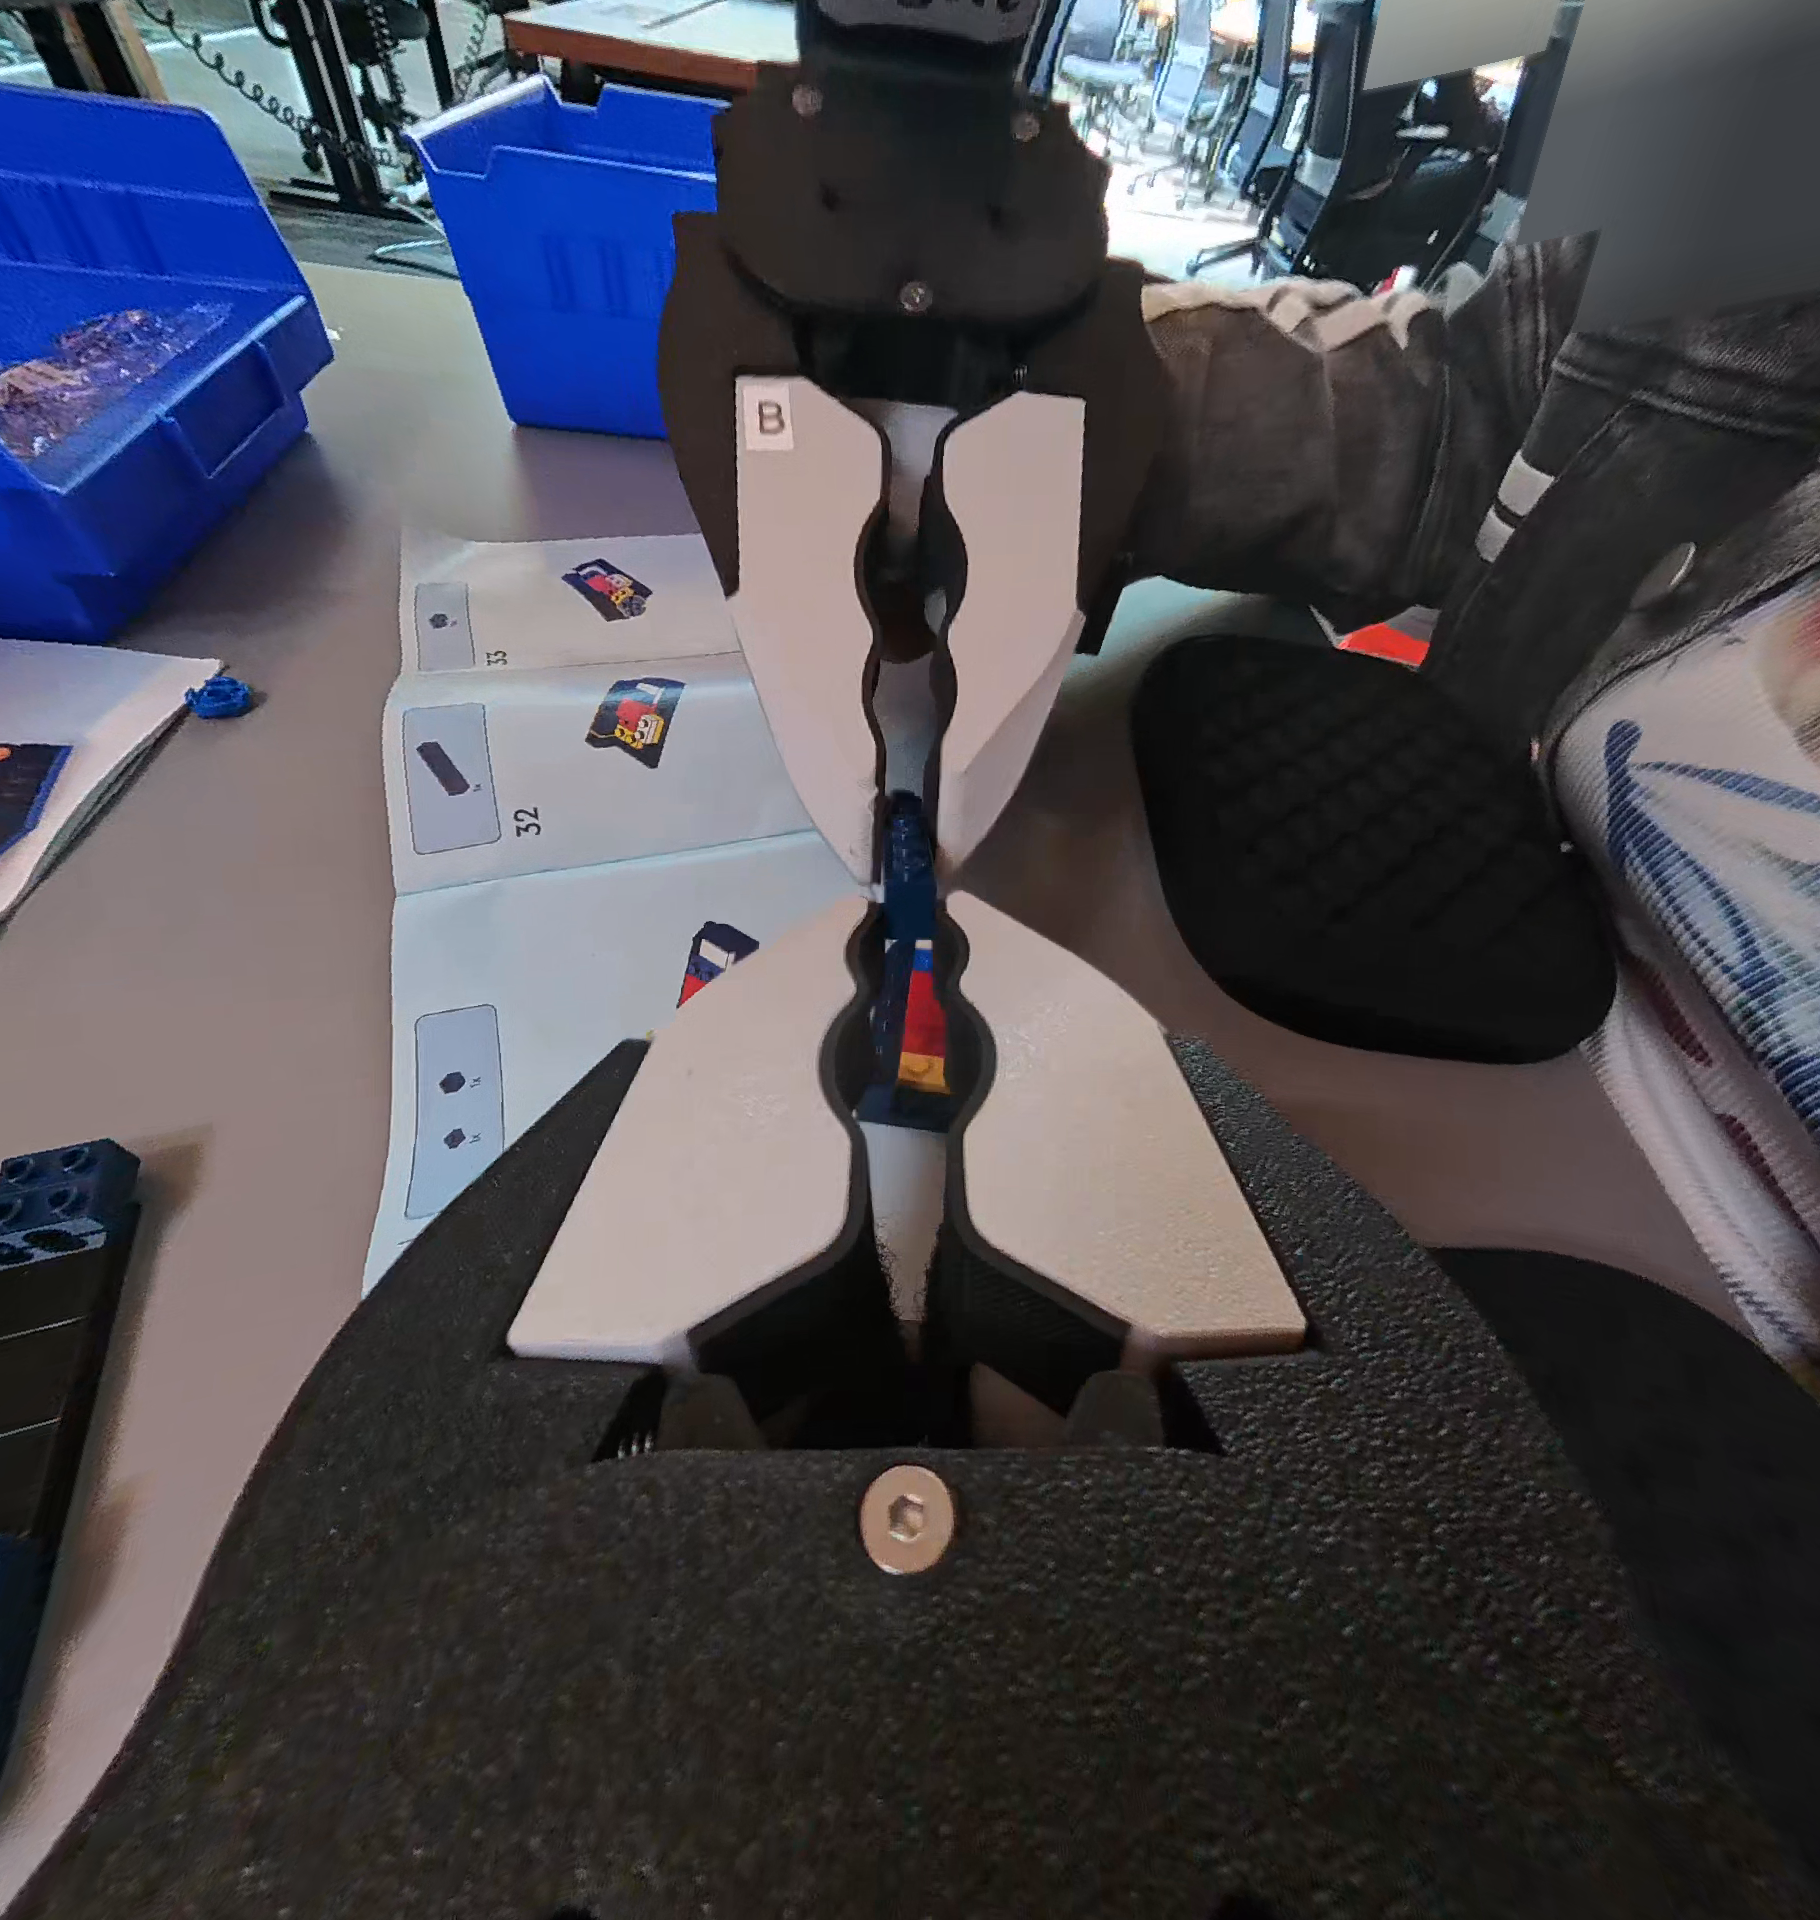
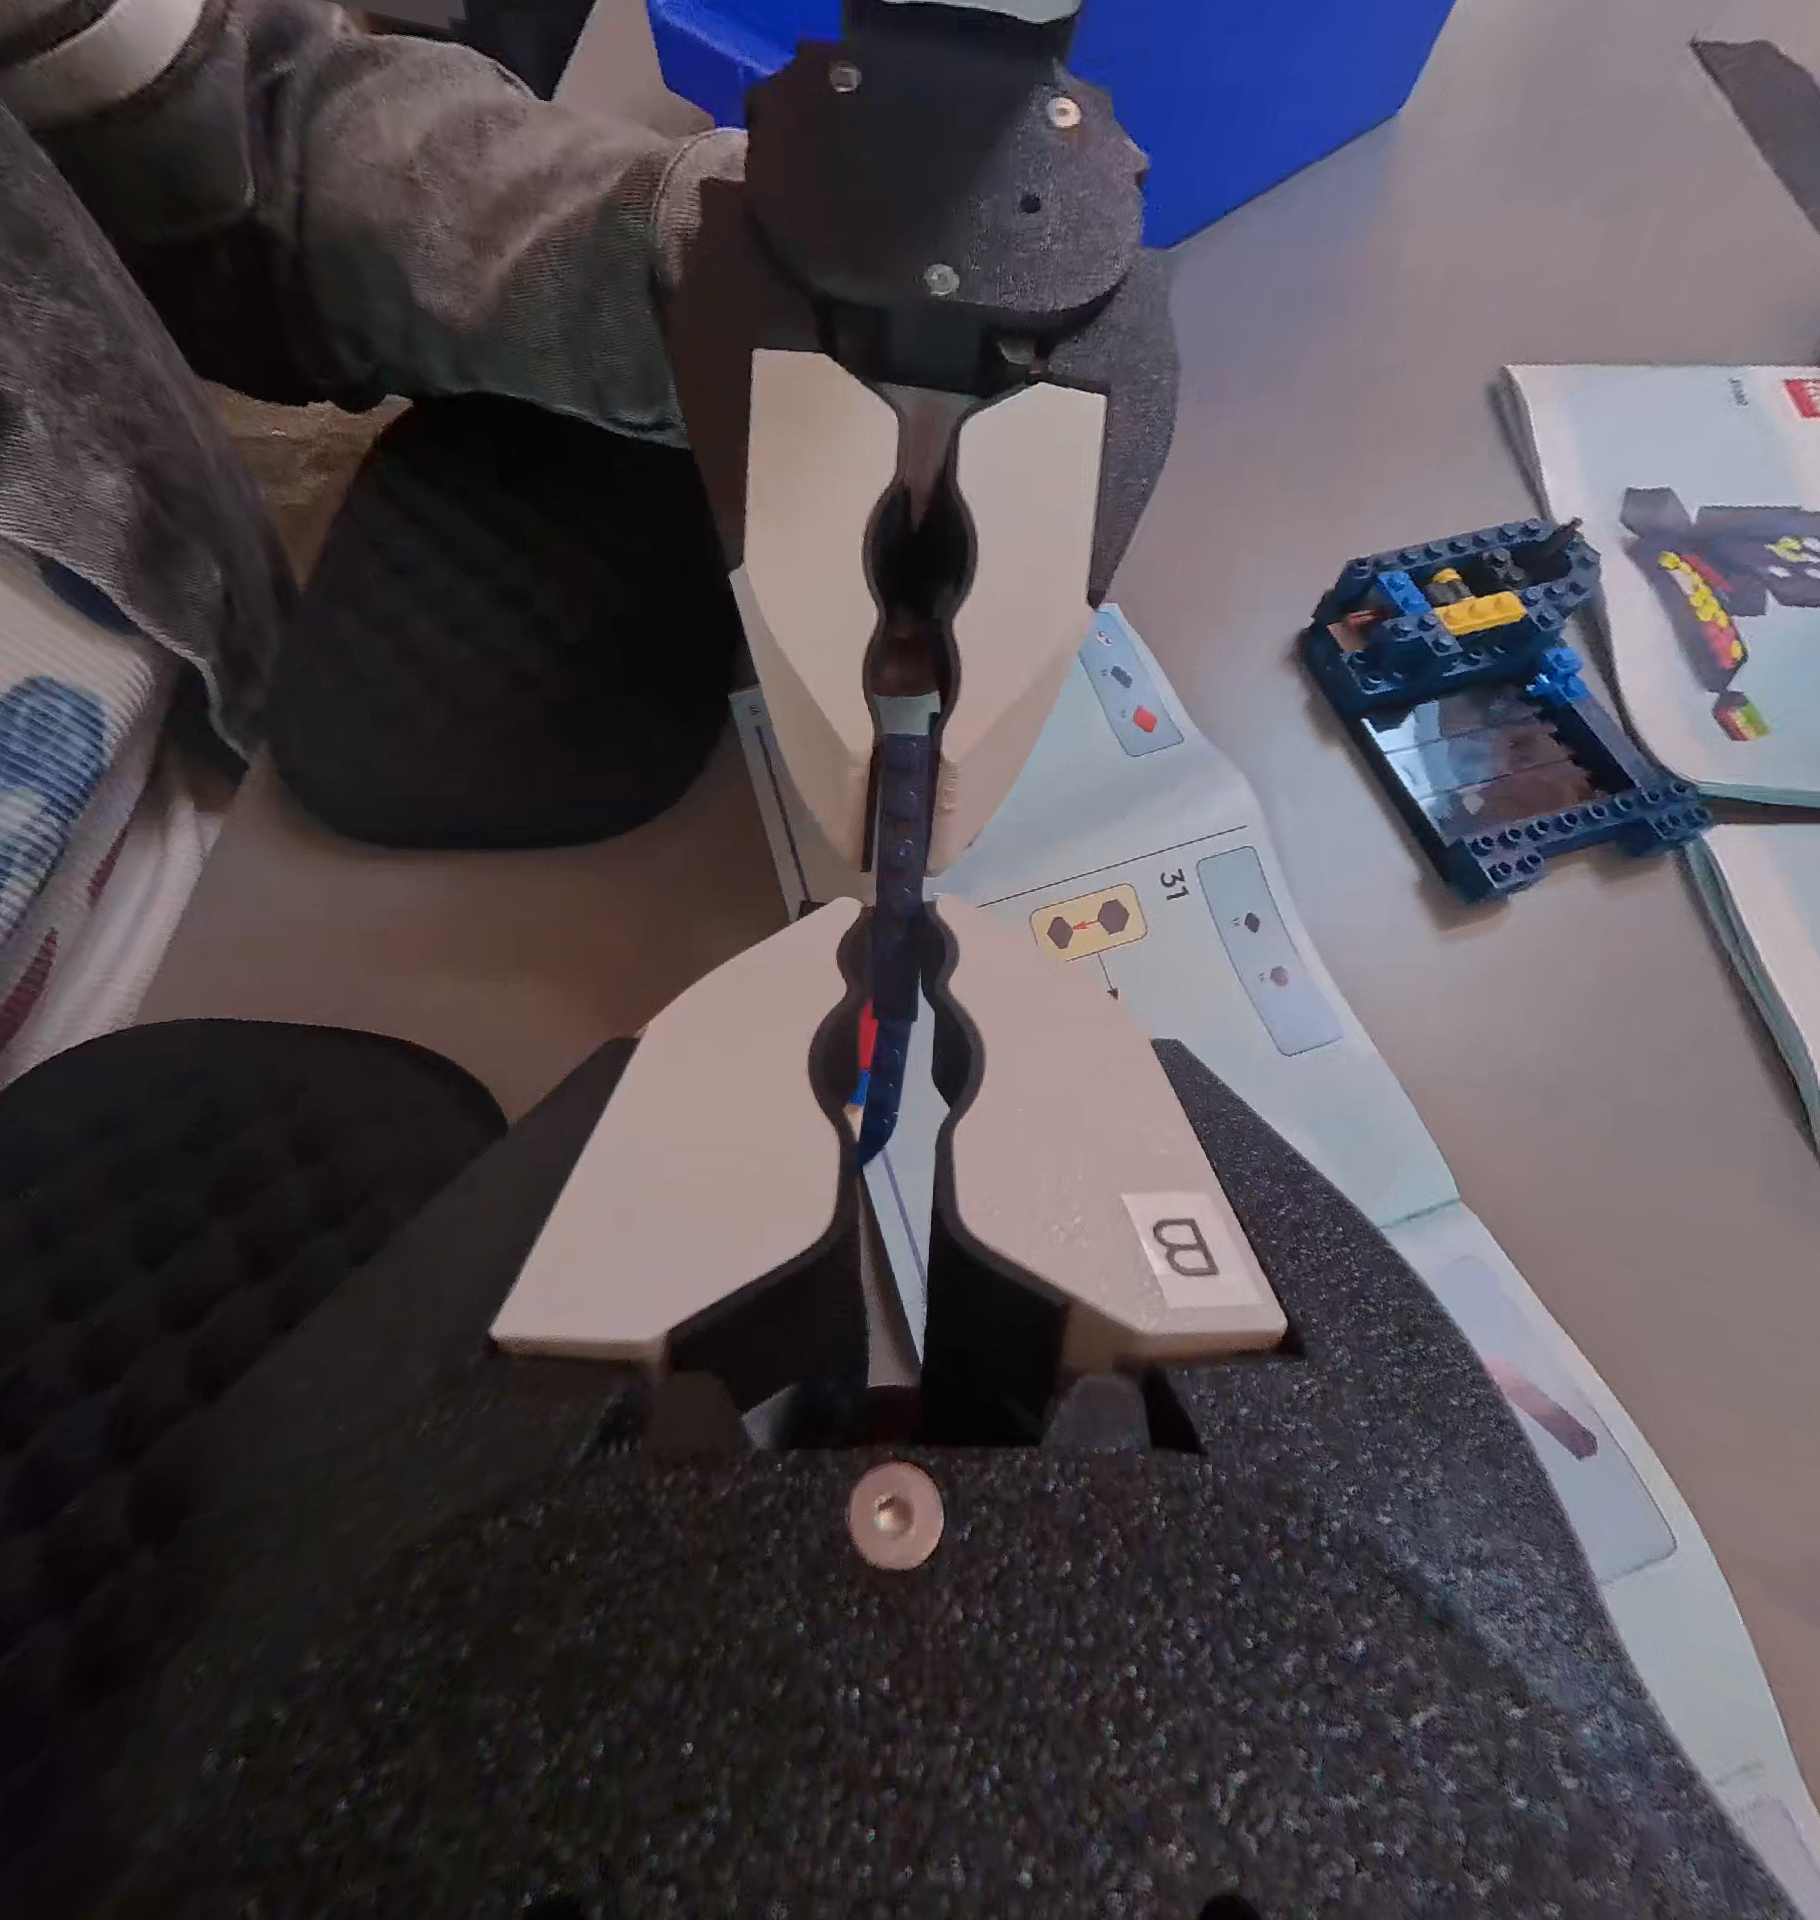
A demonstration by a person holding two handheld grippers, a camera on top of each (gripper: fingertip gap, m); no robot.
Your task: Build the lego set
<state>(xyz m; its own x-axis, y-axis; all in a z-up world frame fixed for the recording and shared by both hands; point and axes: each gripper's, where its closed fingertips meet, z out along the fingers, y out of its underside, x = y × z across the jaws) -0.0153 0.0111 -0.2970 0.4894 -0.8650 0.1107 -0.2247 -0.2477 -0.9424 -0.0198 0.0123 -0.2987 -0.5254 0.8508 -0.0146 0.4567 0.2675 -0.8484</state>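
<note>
1. The left gripper is closed to a narrow slit, its fingertips clamping one end of a small dark-blue brick assembly with red and yellow parts.
2. The right gripper, tip to tip with it, pinches the same piece on its dark-blue studded strip.
3. Both hover over the open instruction booklet.
4. Judged best: keep both pinches square and steady so the piece doesn't twist.
5. A larger blue brick frame lies well right of the booklet.

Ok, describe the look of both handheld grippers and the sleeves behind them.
Each gripper, left and right, has a grainy black body, one silver screw, and two pale fingers with wavy dark-lined inner edges. One right finger carries a white sticker. Both arms wear grey denim sleeves.
</note>
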